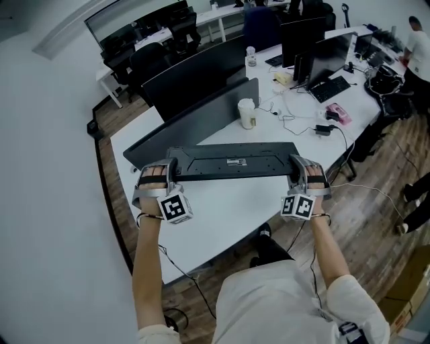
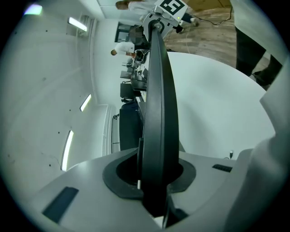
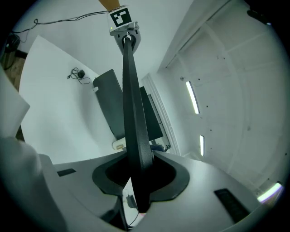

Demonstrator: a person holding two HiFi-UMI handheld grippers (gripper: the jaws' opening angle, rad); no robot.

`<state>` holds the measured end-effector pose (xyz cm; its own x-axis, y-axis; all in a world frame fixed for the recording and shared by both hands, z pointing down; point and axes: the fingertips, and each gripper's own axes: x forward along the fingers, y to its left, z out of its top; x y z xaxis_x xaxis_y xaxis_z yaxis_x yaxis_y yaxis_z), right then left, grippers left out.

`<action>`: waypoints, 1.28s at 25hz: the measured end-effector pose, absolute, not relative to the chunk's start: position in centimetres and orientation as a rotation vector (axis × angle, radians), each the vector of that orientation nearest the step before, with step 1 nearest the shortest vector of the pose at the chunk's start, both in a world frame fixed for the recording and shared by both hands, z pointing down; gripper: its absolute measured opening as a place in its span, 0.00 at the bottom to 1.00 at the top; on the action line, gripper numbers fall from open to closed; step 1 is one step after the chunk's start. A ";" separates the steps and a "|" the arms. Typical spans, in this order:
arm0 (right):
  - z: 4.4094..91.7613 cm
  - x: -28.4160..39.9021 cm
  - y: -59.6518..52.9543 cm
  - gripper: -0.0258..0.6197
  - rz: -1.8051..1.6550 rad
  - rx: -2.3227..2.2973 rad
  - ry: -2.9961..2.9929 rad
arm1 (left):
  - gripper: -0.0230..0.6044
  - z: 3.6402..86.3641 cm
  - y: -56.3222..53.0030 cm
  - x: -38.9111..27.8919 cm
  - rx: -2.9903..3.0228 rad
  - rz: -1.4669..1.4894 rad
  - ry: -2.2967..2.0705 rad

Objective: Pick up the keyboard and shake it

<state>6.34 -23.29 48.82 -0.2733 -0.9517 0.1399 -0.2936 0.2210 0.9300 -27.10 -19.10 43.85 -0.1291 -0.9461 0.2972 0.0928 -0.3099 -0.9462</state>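
A long black keyboard [image 1: 232,161] hangs in the air above the white desk [image 1: 222,215], its underside turned toward my head. My left gripper [image 1: 169,176] is shut on its left end and my right gripper [image 1: 295,176] is shut on its right end. In the left gripper view the keyboard [image 2: 158,104] runs edge-on away from the jaws to the other gripper's marker cube [image 2: 171,6]. The right gripper view shows the same thin edge of the keyboard [image 3: 132,113] clamped between its jaws, with the far marker cube [image 3: 119,17] at its end.
A grey divider panel [image 1: 195,121] stands along the desk's far edge. Beyond the keyboard are a white cup [image 1: 247,113], cables and a charger [image 1: 321,129]. Monitors [image 1: 306,40], another keyboard [image 1: 329,87] and office chairs [image 1: 151,57] fill the neighbouring desks. A person [image 1: 418,50] stands at the far right.
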 end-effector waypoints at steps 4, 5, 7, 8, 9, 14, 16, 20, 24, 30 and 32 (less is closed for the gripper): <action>53.6 7.0 -21.8 0.23 -0.911 1.215 -1.793 | 0.18 42.3 -20.7 -25.5 -1.193 -1.602 0.930; 55.0 6.9 -21.5 0.22 -0.873 1.211 -1.815 | 0.18 41.8 -21.0 -24.9 -1.180 -1.603 0.905; 57.7 6.4 -21.1 0.21 -0.797 1.189 -1.858 | 0.19 41.4 -21.4 -23.7 -1.176 -1.618 0.850; 58.6 6.1 -21.1 0.21 -0.763 1.187 -1.873 | 0.19 41.1 -21.5 -23.2 -1.168 -1.624 0.828; 59.2 6.0 -21.2 0.21 -0.736 1.191 -1.883 | 0.19 40.6 -21.6 -22.8 -1.139 -1.620 0.819; 57.2 6.4 -22.9 0.21 -0.843 1.168 -1.835 | 0.19 41.7 -20.6 -23.8 -1.196 -1.635 0.886; 53.2 6.6 -23.8 0.21 -0.980 1.168 -1.764 | 0.19 41.2 -19.7 -25.1 -1.180 -1.609 1.024; 42.1 6.9 -24.6 0.21 -1.291 1.243 -1.589 | 0.19 37.1 -17.3 -25.9 -1.127 -1.410 1.316; 32.6 6.4 -23.5 0.22 -1.543 1.328 -1.459 | 0.19 31.8 -14.2 -26.4 -1.014 -1.239 1.492; 23.0 6.4 -18.7 0.22 -1.761 1.533 -1.367 | 0.19 22.9 -8.2 -26.3 -0.820 -1.013 1.615; 21.0 6.6 -17.4 0.22 -1.805 1.581 -1.345 | 0.19 20.9 -6.7 -26.1 -0.770 -0.968 1.623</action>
<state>6.61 -17.41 20.96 -0.2888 -0.7907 -0.5398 -0.2912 -0.4646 0.8363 -26.10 -6.70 20.90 -0.2463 -0.8587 -0.4493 -0.0129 0.4665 -0.8844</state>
